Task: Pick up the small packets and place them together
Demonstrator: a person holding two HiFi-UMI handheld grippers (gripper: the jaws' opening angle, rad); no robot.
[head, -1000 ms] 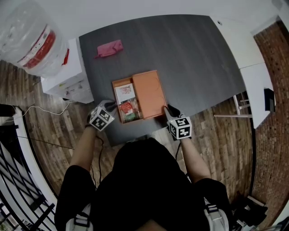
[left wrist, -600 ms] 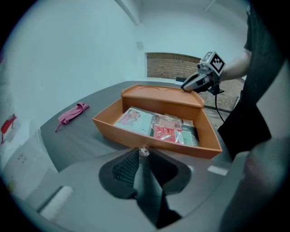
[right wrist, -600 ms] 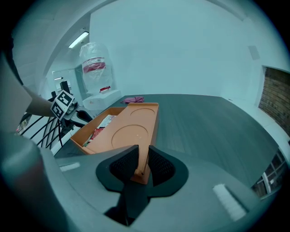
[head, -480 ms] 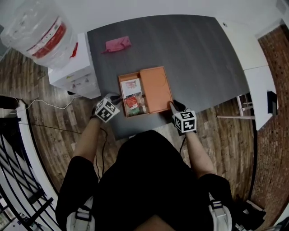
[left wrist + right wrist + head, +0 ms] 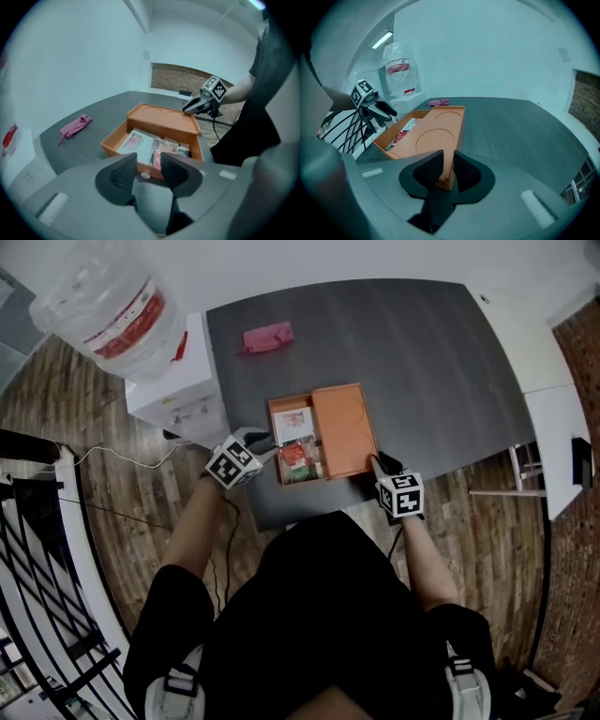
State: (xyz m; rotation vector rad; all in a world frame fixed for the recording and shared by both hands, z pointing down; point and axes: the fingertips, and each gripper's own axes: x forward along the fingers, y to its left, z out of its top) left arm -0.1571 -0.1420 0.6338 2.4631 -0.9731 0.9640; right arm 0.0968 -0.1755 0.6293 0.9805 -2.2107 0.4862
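Dark grey desk [image 5: 441,343] carrying flat orange plastic box [image 5: 345,418]; R claw [image 5: 446,164] is clamping its near corner. L claw [image 5: 149,161], empty, jaws just opening, is hanging beside box's L wall. Small red-and-white packets [image 5: 164,146] are lying in L compartment. Advice: keep box pinned, nip one packet edge.

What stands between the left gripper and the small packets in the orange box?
Only the orange box, by its low near wall. The left gripper, its empty jaws just opening, hangs above and short of that wall; the packets lie uncovered in the open compartment.
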